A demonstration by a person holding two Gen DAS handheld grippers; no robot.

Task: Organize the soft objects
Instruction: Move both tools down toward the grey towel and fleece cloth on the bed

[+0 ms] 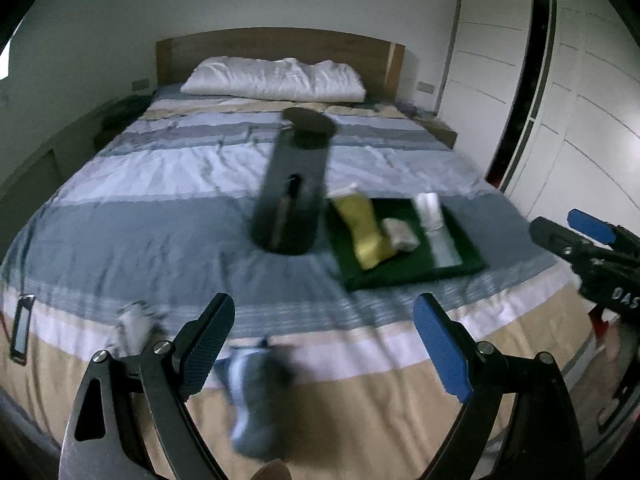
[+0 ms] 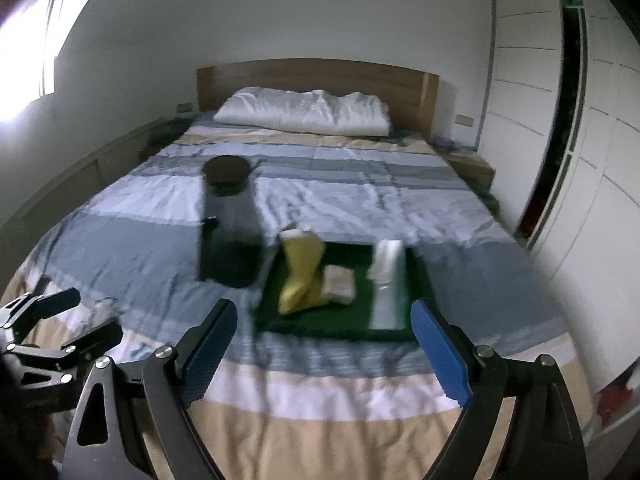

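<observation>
Lying between the spread left gripper fingers: a blue-white sock (blurred).

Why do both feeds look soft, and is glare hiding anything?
Left wrist view: motion smear on the blue sock between the open left gripper, and on the green tray. Right wrist view: the window blows out top left; the yellow sock is smeared; the right gripper stays sharp.

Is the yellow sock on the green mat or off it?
On it. The yellow sock lies on the green mat, beside a beige bundle and a white sock.
</observation>
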